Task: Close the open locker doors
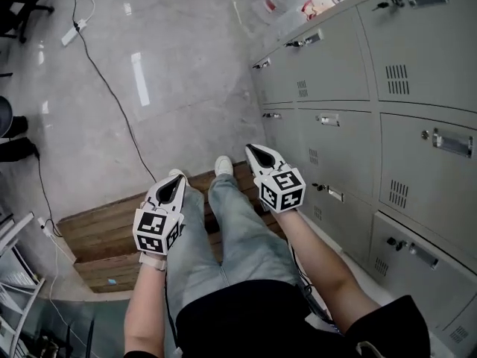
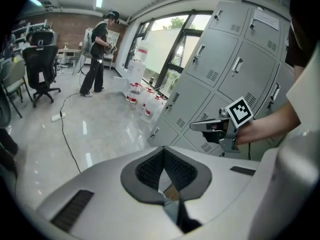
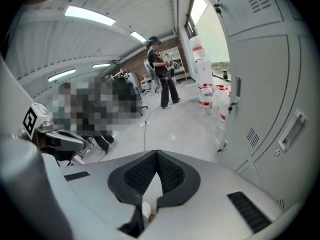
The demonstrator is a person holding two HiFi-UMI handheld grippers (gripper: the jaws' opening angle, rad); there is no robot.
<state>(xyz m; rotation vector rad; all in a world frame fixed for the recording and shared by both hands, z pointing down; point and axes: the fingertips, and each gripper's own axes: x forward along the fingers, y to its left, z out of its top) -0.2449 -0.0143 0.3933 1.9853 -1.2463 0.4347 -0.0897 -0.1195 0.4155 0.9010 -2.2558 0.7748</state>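
A person stands on a low brown wooden platform (image 1: 97, 237), holding both tools out in front beside a bank of pale grey metal lockers (image 1: 350, 125) that runs along the platform's right end. The white left gripper (image 1: 172, 186) has its dark ribbed pads pressed tip to tip with nothing between them. The white right gripper (image 1: 259, 155), nearer the lockers, is likewise clamped together and empty. Every locker door (image 1: 428, 181) that the head view takes in lies flush with its frame, and no door in either gripper view stands out from the row. The job therefore looks finished, or nearly so, on this stretch; any door ajar would lie outside these frames. Closing one well would likely mean pushing with the closed jaw tips on the flat panel near the handle (image 1: 452, 142) side, away from the hinge, and following through until the door seats level with its neighbours. The small keys (image 1: 384, 5) that jut from several locks are best steered clear of, since a bump could bend one or catch the jaws.
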